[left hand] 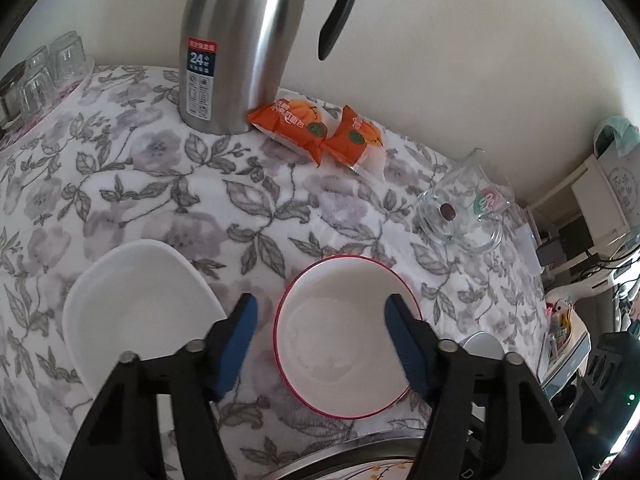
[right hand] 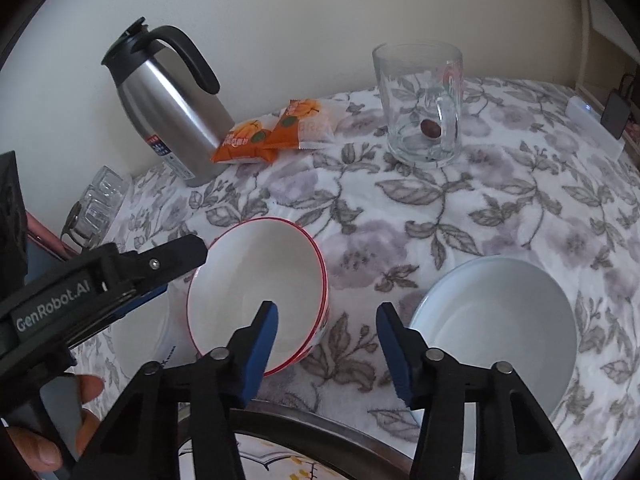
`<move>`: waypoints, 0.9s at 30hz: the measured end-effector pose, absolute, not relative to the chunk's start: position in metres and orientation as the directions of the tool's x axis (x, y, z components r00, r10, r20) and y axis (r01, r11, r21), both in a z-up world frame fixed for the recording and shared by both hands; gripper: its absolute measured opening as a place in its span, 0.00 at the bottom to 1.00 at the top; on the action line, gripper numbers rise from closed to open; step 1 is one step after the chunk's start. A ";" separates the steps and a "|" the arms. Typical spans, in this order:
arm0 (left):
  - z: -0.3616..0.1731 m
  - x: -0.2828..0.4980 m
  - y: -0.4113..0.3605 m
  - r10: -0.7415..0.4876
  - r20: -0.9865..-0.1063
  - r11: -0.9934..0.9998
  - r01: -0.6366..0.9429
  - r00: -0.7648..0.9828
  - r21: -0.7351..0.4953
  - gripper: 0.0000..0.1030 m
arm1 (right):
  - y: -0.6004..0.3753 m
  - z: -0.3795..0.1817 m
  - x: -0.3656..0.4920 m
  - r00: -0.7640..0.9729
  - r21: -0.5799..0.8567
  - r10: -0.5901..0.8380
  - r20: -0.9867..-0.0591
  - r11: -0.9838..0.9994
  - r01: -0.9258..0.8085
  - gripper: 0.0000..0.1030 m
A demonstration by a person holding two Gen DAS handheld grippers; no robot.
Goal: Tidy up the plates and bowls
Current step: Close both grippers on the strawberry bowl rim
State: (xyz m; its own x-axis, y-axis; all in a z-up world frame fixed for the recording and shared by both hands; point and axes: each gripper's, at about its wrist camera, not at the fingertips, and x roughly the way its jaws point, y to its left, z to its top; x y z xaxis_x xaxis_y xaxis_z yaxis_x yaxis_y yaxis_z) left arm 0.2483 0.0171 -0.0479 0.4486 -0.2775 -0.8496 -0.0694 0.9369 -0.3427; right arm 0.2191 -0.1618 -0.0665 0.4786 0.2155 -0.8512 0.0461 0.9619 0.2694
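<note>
Both hand-held grippers closing in on the red-rimmed bowl

Your left hand-held gripper (left hand: pixel 320 320) is about half open, its pads straddling the near left rim of the red-rimmed bowl (left hand: pixel 344 344) with nothing gripped yet; your right hand-held gripper (right hand: pixel 326 328), also half open and empty, straddles the bowl's right wall. The bowl sits on the floral surface (right hand: pixel 500 200) between the white plate (left hand: pixel 136 300) and the pale bowl (right hand: pixel 492 320). You appear to be at the grasp step: next, seat one pad inside the rim, one outside, and close firmly before lifting.
</note>
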 end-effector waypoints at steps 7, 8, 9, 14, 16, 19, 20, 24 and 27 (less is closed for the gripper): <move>-0.057 0.253 0.019 -0.268 -0.861 0.940 -0.080 0.432 -0.332 0.48 | -0.161 -0.073 0.223 0.473 0.266 0.216 -0.854 0.963 0.041 0.40; -0.059 0.253 0.019 -0.264 -0.863 0.940 -0.084 0.430 -0.330 0.48 | -0.161 -0.074 0.224 0.471 0.267 0.217 -0.855 0.963 0.041 0.38; -0.060 0.254 0.020 -0.261 -0.866 0.941 -0.088 0.427 -0.328 0.48 | -0.160 -0.075 0.224 0.469 0.268 0.219 -0.856 0.962 0.041 0.37; -0.068 0.255 0.021 -0.261 -0.873 0.940 -0.097 0.412 -0.327 0.38 | -0.160 -0.082 0.225 0.456 0.272 0.221 -0.862 0.961 0.050 0.34; -0.071 0.256 0.021 -0.261 -0.875 0.940 -0.101 0.408 -0.327 0.37 | -0.160 -0.084 0.225 0.453 0.273 0.222 -0.863 0.961 0.048 0.34; -0.076 0.256 0.021 -0.254 -0.881 0.941 -0.108 0.399 -0.321 0.35 | -0.160 -0.085 0.225 0.452 0.268 0.219 -0.865 0.962 0.047 0.34; -0.078 0.257 0.021 -0.253 -0.883 0.941 -0.111 0.397 -0.319 0.34 | -0.160 -0.085 0.226 0.452 0.266 0.217 -0.865 0.963 0.047 0.34; -0.085 0.257 0.020 -0.254 -0.887 0.941 -0.114 0.386 -0.319 0.33 | -0.156 -0.086 0.226 0.452 0.242 0.199 -0.870 0.970 0.039 0.33; -0.087 0.258 0.019 -0.251 -0.889 0.943 -0.110 0.382 -0.313 0.29 | -0.155 -0.087 0.227 0.450 0.237 0.197 -0.871 0.971 0.035 0.33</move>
